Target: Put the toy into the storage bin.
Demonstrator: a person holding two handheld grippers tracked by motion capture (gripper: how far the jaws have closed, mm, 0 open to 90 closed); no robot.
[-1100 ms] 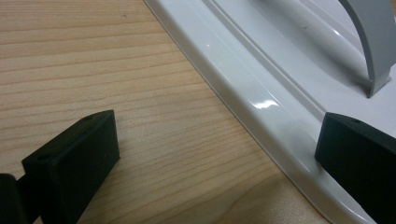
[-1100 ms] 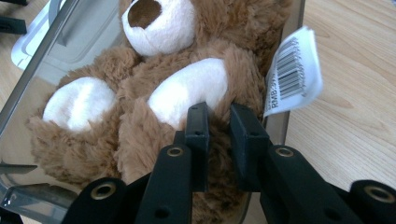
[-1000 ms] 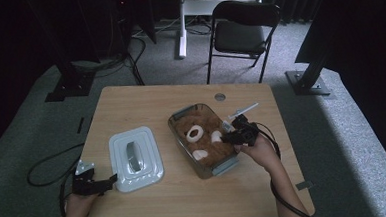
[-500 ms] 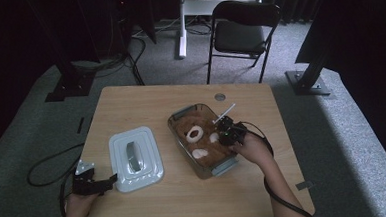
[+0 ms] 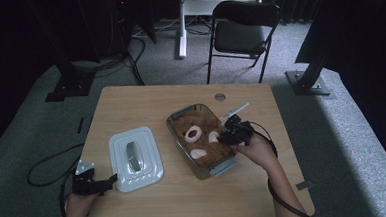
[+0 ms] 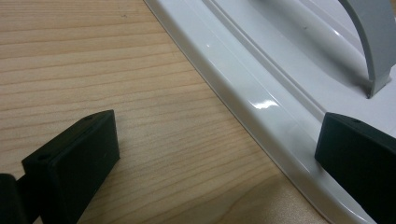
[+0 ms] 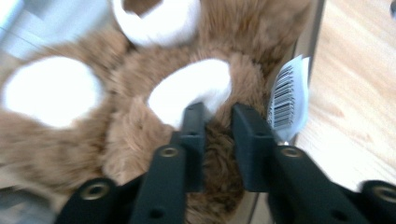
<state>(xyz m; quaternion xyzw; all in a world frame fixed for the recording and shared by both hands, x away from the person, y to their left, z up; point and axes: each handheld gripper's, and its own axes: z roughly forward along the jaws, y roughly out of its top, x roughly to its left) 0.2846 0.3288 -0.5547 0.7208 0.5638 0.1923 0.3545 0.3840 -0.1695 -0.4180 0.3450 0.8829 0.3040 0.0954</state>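
Observation:
A brown plush toy (image 5: 203,143) with white patches lies inside a clear container (image 5: 183,111) at mid-table. My right gripper (image 5: 223,136) reaches over the container's right wall onto the toy. In the right gripper view its jaws (image 7: 219,121) have just been opening and stand a little apart, with brown fur (image 7: 140,126) in the gap beside a white patch and a barcode tag (image 7: 287,98). The white lid (image 5: 135,159) with a grey handle (image 6: 373,42) lies flat to the left. My left gripper (image 5: 109,180) is open, its jaws (image 6: 215,154) astride the lid's edge (image 6: 261,102).
The wooden table (image 5: 146,106) has a round grommet (image 5: 220,96) behind the container. A black chair (image 5: 244,28) stands beyond the far edge. A cable (image 5: 44,166) loops on the floor at the left.
My right hand has shifted left, from the container's right rim to over the plush toy. The left hand and the lid have not moved.

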